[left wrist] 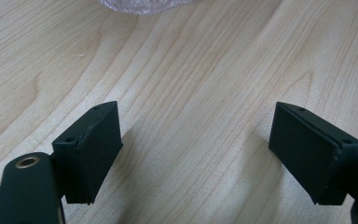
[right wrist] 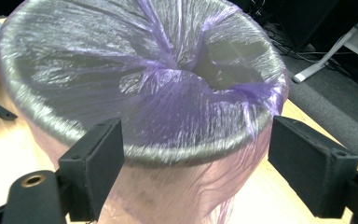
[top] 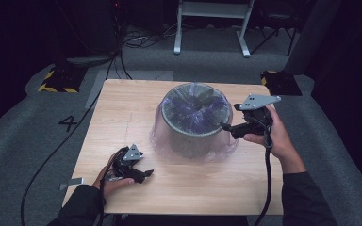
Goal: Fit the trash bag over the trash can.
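A round bin [top: 195, 123] stands upright near the middle of the wooden table [top: 122, 108], a little toward the far edge, its open mouth facing straight up and its long axis vertical. A thin purple bag [top: 194, 110] lines it: the film is stretched over the rim, sags into the mouth in gathered folds, and drapes down the outside wall to spread on the tabletop around the base. In the right gripper view the bag [right wrist: 168, 93] puckers toward a dark hollow right of centre, and the bin's rim [right wrist: 177, 156] curves across just beyond the jaws.

The right gripper [top: 227, 127] sits at the bin's right side, held up near rim height, its jaws spread wide with nothing between them; the right hand [top: 275, 136] grips it from behind. The left gripper [top: 146, 174] rests low over the near-left part of the table, well apart from the bin, jaws also wide and empty above bare wood, with the left hand [top: 113, 181] around it. In the left gripper view a bit of bag hem [left wrist: 142, 5] shows at the top edge.

Open tabletop lies on the left, near and near-right sides; the far edge is closer to the bin.
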`<state>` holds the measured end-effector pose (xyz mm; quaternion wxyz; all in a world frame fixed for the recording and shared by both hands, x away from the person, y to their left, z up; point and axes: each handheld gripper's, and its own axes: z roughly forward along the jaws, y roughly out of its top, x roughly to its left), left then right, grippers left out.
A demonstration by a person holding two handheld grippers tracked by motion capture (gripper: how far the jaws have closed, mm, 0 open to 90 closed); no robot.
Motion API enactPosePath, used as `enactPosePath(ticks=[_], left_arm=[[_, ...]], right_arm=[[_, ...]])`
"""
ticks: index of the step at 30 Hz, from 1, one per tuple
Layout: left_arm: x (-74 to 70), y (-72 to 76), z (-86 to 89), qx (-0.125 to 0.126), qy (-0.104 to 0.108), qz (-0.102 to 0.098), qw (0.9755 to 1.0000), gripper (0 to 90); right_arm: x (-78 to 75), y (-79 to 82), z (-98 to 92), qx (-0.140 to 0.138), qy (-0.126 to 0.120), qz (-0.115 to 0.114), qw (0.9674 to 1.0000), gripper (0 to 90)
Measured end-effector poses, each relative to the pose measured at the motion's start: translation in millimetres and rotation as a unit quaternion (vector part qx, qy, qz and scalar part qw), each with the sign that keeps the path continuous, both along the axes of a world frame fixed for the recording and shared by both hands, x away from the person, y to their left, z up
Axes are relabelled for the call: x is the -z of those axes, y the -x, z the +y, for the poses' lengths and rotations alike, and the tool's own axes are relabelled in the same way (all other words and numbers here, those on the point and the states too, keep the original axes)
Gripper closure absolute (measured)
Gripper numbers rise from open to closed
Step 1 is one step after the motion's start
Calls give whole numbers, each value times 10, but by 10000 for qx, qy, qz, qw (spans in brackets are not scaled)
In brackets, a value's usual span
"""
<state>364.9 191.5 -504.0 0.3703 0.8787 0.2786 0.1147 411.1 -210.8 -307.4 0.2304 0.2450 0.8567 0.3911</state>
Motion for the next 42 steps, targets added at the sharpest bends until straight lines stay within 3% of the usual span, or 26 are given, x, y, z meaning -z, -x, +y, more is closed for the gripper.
enactPosePath(ticks=[23,42], left_arm=[[0,0,0,0,1,0,10000,165],[0,0,0,0,2,0,10000,165]], right_arm=[[260,157,-25,-18,312,-59,9995,187],[545,161,-43,35,705,176,9974,180]])
